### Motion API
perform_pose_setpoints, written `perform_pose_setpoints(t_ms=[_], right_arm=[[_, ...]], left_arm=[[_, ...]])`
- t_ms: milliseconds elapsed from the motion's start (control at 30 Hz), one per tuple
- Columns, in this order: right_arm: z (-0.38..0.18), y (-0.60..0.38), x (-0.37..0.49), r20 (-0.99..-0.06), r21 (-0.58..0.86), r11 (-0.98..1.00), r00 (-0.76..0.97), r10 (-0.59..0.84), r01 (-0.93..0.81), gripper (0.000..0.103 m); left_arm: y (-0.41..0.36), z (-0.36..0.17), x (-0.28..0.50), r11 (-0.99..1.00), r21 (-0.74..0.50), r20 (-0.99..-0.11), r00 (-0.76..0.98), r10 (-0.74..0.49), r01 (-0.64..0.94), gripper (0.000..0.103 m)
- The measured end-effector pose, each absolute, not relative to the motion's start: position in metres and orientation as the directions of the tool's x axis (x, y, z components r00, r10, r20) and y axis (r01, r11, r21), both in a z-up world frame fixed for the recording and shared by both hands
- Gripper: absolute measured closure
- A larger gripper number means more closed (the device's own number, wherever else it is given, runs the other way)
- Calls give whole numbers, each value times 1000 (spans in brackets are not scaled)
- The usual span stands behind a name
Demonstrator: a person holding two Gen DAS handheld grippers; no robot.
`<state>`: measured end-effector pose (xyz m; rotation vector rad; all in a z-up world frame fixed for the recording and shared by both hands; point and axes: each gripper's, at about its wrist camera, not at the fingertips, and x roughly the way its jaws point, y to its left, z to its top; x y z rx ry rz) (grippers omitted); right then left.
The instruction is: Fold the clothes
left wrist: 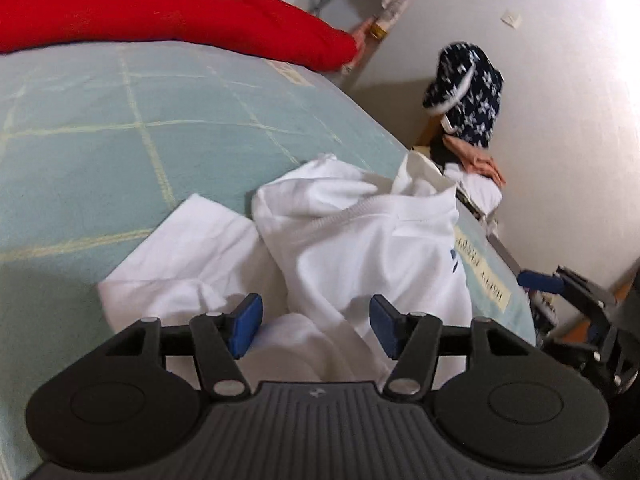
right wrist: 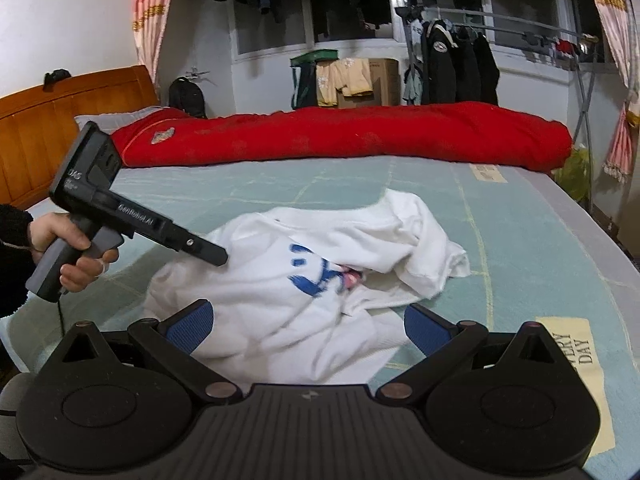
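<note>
Behind us hang dark clothes by a window, and a long red quilt (right wrist: 340, 136) lies across the far side of the pale green bed cover (right wrist: 280, 184). On the bed, right in front of us, sits a crumpled white cotton T-shirt with a blue print (right wrist: 296, 276). We think it is light, soft and floppy, so it will sag and bunch if we lift it in the middle. We would take it by a hem or a sleeve edge. Our left gripper (left wrist: 316, 326) hangs just over the shirt with its fingers partly apart and holding nothing. Our right gripper (right wrist: 308, 330) has its fingers wide apart and empty too.
</note>
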<state>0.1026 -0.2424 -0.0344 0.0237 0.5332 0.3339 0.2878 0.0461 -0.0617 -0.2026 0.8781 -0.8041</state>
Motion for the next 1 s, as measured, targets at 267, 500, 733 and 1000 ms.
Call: perform_pose_setpoints(t_ms=[267,500,733,1000], right_arm=[[-42,-247,115,-505,89,949,807,306,-304,0],[-51,-238,134,-561,-68,926,782,271,-370,0],[-34,-236,170,-563,-138,908,786,256,-395,30],[-45,-214,199,-572,-396,794,801,180,-461,48]], left_arm=[[41,-33,269,710,-330,-559,477,-678,621,97],[86,-17,226,756,-246,-570,540,-619,607,97],[114,-33,219,793,-299,-584,555,-592,532,97],[109,-28,225,793,-261,-590,559,-583,551,97]])
